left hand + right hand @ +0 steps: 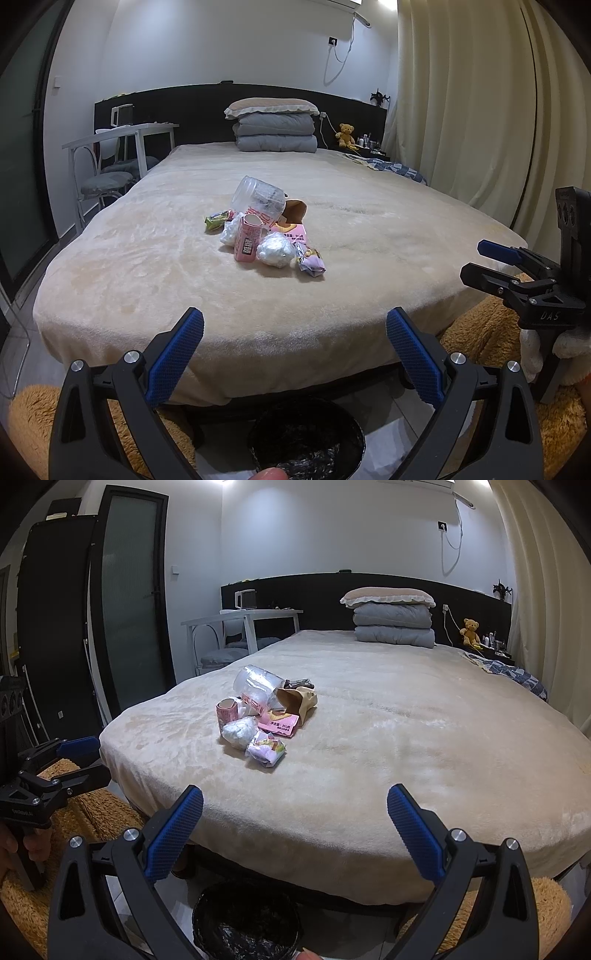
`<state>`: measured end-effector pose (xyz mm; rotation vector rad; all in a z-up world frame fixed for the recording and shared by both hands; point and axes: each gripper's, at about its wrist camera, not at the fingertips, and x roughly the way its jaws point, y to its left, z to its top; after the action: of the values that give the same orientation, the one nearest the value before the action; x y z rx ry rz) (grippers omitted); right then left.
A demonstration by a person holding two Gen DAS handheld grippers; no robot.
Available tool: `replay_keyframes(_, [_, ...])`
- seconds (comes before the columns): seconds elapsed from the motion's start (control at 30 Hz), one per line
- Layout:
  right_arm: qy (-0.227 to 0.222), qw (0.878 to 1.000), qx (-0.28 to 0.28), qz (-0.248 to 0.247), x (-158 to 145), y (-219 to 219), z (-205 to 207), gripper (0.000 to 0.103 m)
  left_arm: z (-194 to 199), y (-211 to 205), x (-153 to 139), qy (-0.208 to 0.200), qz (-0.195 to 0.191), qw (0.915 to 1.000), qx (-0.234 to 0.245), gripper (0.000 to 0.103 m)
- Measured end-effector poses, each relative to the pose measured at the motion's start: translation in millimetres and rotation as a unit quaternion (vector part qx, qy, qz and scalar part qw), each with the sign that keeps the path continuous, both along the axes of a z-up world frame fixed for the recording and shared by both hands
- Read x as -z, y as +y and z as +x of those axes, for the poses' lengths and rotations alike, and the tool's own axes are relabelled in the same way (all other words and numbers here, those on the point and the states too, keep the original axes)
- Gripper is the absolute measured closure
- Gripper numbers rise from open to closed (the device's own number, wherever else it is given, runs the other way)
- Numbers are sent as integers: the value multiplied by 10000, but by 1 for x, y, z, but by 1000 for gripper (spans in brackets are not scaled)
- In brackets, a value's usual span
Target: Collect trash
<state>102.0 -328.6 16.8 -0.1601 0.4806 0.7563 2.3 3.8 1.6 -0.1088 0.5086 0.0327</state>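
we hold the left gripper (295, 328) and right gripper (295, 806) short of the bed (332, 295), fingers spread wide, gripping nothing. the trash pile (264, 230) sits mid-blanket, bin (306, 439) on the floor below us.

This is a bedroom in a home. A large bed (280, 236) with a beige plush cover fills the room, and a pillow (272, 107) lies on folded grey quilts (276, 134) at the dark headboard (192, 110). A small teddy bear (346, 134) sits on the bedside stand, long cream curtains (461, 110) hang at one side, and a white desk (122, 136) with chairs stands at the other.
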Motion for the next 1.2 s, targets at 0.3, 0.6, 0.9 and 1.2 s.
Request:
replay_keyframes(0.3, [23,10000,-37,-63,5,3,0,4,2,-3,0,15,42,10000,29,7])
replay_keyframes(0.6, [14,10000,-32,-56,5,3,0,4,-1,-7,0,24,72,10000,28,7])
replay_keyframes(0.9, [12,10000,-31,-84,5,4,0,4,-1,-7,0,27,65,10000,0,7])
replay_keyframes(1.2, [139,9996,-124,-208,7,11,5,4,-1,-5,1,100,-11,9999,-18,7])
